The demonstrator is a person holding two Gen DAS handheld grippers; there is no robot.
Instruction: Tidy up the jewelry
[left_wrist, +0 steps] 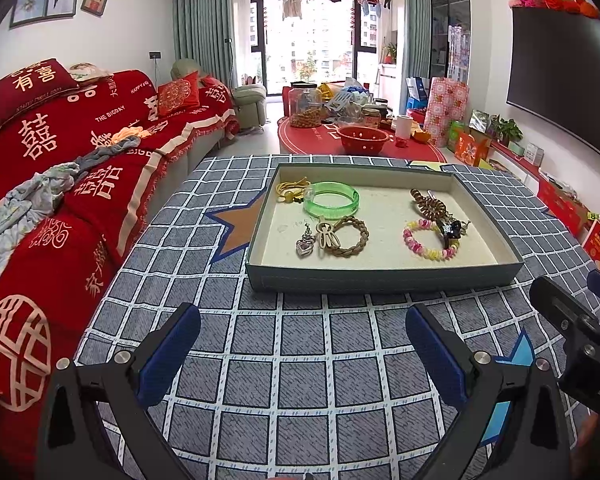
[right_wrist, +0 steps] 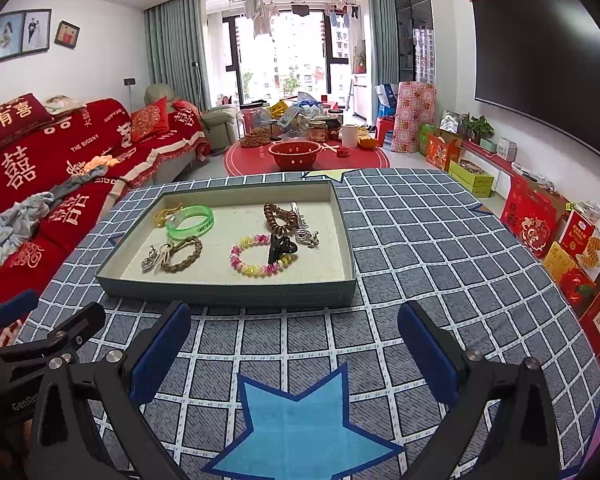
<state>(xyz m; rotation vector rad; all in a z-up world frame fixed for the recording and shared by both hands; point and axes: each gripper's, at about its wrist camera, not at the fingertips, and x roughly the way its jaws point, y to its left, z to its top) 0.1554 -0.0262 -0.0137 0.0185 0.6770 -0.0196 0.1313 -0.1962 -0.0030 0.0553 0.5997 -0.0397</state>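
A shallow grey-green tray (left_wrist: 380, 276) (right_wrist: 228, 292) with a pale lining sits on the checked tablecloth. In it lie a green bangle (left_wrist: 332, 200) (right_wrist: 190, 222), a yellow cord piece (left_wrist: 290, 190), a braided brown bracelet (left_wrist: 348, 236) (right_wrist: 182, 256), a silver heart pendant (left_wrist: 304, 245), a pink-yellow bead bracelet (left_wrist: 428, 240) (right_wrist: 256, 258), a brown coil band (left_wrist: 426, 202) (right_wrist: 278, 216) and a black clip (right_wrist: 280, 246). My left gripper (left_wrist: 302, 344) is open and empty in front of the tray. My right gripper (right_wrist: 294, 340) is open and empty, also short of the tray.
A red-covered sofa (left_wrist: 60, 160) with clothes runs along the left. A red round mat (left_wrist: 360, 148) with a colander and jars lies beyond the table. Boxes (right_wrist: 540, 216) line the right wall under a TV. The right gripper's finger (left_wrist: 560, 312) shows at the left view's right edge.
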